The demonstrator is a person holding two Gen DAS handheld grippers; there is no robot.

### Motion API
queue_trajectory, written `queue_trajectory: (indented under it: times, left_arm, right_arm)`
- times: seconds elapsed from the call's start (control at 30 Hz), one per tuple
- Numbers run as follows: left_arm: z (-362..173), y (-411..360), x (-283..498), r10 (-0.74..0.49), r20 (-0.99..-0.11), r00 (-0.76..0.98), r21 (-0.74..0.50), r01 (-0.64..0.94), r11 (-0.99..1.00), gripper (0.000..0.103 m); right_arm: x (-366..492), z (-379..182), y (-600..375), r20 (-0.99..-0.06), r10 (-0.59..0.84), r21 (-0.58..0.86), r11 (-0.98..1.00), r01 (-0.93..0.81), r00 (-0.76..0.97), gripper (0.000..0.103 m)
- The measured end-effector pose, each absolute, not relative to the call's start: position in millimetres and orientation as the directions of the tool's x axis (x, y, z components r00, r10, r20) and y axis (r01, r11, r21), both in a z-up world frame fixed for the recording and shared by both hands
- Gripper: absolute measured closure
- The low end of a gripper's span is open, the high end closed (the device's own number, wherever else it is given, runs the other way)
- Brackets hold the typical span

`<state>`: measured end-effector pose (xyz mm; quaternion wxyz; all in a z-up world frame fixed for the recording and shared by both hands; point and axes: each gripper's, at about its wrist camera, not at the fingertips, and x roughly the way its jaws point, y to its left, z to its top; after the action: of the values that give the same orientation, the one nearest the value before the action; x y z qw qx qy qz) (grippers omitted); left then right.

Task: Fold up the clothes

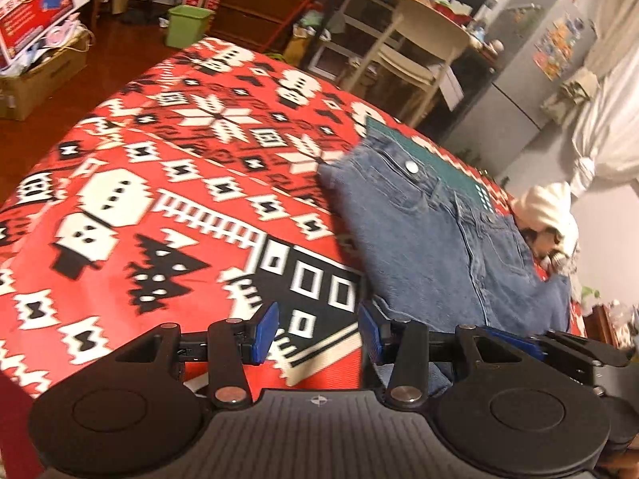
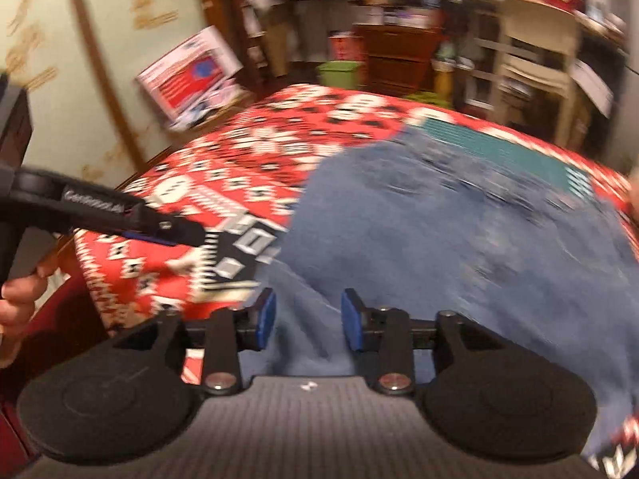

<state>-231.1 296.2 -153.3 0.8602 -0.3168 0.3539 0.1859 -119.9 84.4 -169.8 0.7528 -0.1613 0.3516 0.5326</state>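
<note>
Now both grippers, left gripper [image 1: 317, 329] and right gripper [image 2: 307, 319], gape wide, empty; I'd pinch the blue denim jeans [image 1: 439, 239] hem squarely.

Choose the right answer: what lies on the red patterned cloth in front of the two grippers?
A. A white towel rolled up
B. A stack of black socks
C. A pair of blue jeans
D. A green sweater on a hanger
C: blue jeans with a metal waist button lie on the red patterned cloth, ahead of the open left gripper and the open right gripper.
</note>
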Motion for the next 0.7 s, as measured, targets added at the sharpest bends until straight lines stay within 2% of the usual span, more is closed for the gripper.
queue_trajectory:
  times: [0.2, 0.23, 0.3, 0.47, 0.7]
  left_arm:
    - [-151.7, 306.2, -240.3, 0.111, -0.722, 0.683, -0.427, -0.567, 0.705, 0.059]
    - [-151.9, 306.6, -240.3, 0.110, -0.721, 0.684, -0.429, -0.566, 0.704, 0.059]
    - [-154.0, 306.2, -238.9, 0.101, -0.724, 0.682, -0.433, -0.563, 0.704, 0.059]
    - [-160.3, 302.4, -233.1, 0.074, -0.733, 0.676, -0.442, -0.557, 0.704, 0.059]
    - [-161.1, 296.8, -225.4, -0.014, -0.698, 0.716, -0.534, -0.507, 0.677, 0.059]
  right_arm:
    - [-138.0, -184.8, 125.1, -0.745, 0.631, -0.024, 0.299, -0.954, 0.216, 0.055]
    - [-138.0, -188.4, 127.1, -0.756, 0.620, -0.029, 0.290, -0.957, 0.211, 0.067]
    - [-136.1, -191.7, 123.8, -0.764, 0.612, -0.023, 0.288, -0.957, 0.203, 0.097]
    - [-113.2, -175.8, 96.7, -0.721, 0.657, 0.052, 0.367, -0.929, 0.219, 0.098]
    - [-56.2, -116.4, 41.2, -0.588, 0.705, 0.065, 0.529, -0.846, 0.396, 0.098]
